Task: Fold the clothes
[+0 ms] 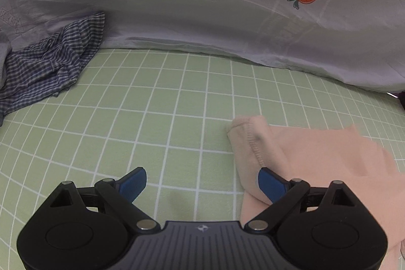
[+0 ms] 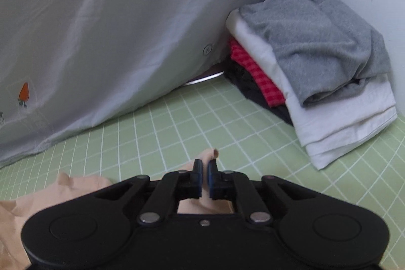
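Underneath everything lies a pale green bedsheet with a white grid (image 1: 162,103), and along its far edge a big white quilt printed with orange carrots and round button marks (image 1: 202,17) is heaped up. At the far right corner, seen from the right wrist, stands a stack of folded clothes (image 2: 316,72): a grey knit piece on top, then white, red checked and black layers. Toward the far left edge a crumpled blue-and-white checked garment (image 1: 48,62) rests partly against the quilt. The peach-pink soft garment (image 1: 316,163) lies on the near right part of the sheet, a stitched hem turned up at its left end. The left gripper (image 1: 202,181) hangs spread wide over bare sheet, its right blue pad over the pink cloth's edge. The right gripper (image 2: 204,170) is pinched onto a fold of that pink cloth.
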`<state>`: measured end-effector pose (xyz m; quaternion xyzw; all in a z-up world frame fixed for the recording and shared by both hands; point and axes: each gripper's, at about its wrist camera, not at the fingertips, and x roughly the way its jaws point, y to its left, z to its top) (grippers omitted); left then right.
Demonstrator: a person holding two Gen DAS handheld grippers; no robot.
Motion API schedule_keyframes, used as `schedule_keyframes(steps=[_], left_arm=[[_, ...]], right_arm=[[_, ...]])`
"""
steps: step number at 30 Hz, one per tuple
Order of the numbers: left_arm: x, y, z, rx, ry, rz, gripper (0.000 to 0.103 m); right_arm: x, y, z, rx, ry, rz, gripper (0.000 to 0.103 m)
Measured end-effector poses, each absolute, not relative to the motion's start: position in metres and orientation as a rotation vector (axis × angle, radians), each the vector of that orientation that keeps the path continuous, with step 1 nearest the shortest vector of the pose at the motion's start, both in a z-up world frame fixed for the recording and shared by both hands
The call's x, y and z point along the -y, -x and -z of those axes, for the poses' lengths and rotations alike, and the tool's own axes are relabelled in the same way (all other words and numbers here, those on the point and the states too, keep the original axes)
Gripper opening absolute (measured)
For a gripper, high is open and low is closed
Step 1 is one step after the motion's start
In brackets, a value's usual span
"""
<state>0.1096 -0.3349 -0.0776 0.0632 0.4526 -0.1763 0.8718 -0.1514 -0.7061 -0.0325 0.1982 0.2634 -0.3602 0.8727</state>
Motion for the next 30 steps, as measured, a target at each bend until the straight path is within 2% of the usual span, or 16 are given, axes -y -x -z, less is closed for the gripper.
schedule_keyframes(steps=[3,14,15,17,18,19,22,25,28,29,30], left_arm=[[0.343,-0.113,0.08,-0.948,-0.137,0.385,0.095],[0.347,-0.122,0.085,-0.993,-0.061,0.432,0.095],[0.347,-0.124,0.085,-1.002,-0.04,0.435,0.095],[0.348,-0.128,0.086,-1.017,0.003,0.447,0.095],[0.348,-0.129,0.087,-1.023,0.02,0.457,0.093],[0.349,-0.131,0.087,-1.029,0.033,0.469,0.093],[0.353,-0.135,0.089,-1.043,0.063,0.495,0.087],[0.358,-0.141,0.096,-1.067,0.093,0.51,0.07],[0.362,-0.146,0.099,-1.07,0.128,0.54,0.032],[0.364,-0.147,0.099,-1.063,0.129,0.545,0.012],[0.366,-0.148,0.098,-1.049,0.122,0.548,0.008]], right_arm=[[0.718,0.156,0.026,-0.523,-0.407,0.817,0.005],[0.74,0.171,0.071,-0.658,-0.511,0.899,0.006],[0.74,0.173,0.074,-0.66,-0.534,0.901,0.008],[0.741,0.178,0.08,-0.659,-0.585,0.911,0.019],[0.742,0.18,0.082,-0.661,-0.614,0.916,0.032],[0.742,0.182,0.084,-0.659,-0.638,0.921,0.038],[0.738,0.187,0.088,-0.653,-0.679,0.925,0.04],[0.735,0.189,0.093,-0.655,-0.707,0.927,0.043],[0.734,0.189,0.095,-0.66,-0.705,0.93,0.043],[0.734,0.189,0.096,-0.662,-0.701,0.931,0.043],[0.734,0.188,0.096,-0.665,-0.696,0.931,0.043]])
